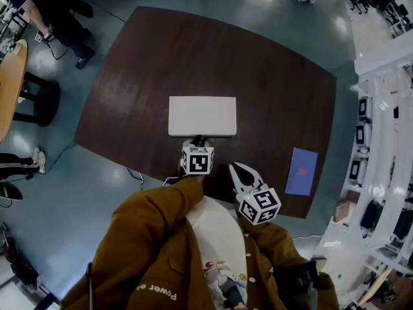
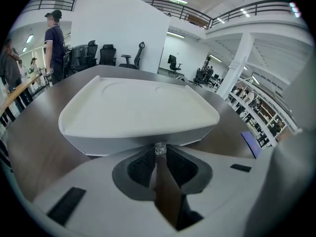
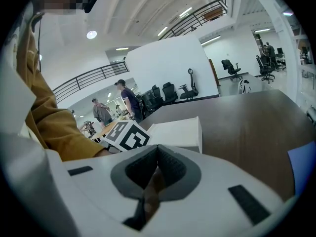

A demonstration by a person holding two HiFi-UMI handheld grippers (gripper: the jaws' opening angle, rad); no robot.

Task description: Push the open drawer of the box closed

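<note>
A flat white box [image 1: 202, 115] lies on the dark brown table [image 1: 271, 89], near its front edge. My left gripper [image 1: 199, 141] reaches the box's near face [image 2: 138, 144]. Its jaws stand close together, pinching a small clear knob [image 2: 160, 149] at the middle of that face. The drawer front looks close to flush with the box, but I cannot tell how far out it is. My right gripper [image 1: 240, 170] hovers shut and empty to the right of the left one, short of the box [image 3: 175, 132]. Its own view shows the left gripper's marker cube [image 3: 126, 136].
A blue-purple sheet [image 1: 301, 171] lies on the table at the front right. White shelving [image 1: 387, 147] stands to the right of the table. A wooden desk [image 1: 10, 86] and people stand at the far left. The person's brown sleeves [image 1: 148, 237] fill the bottom of the head view.
</note>
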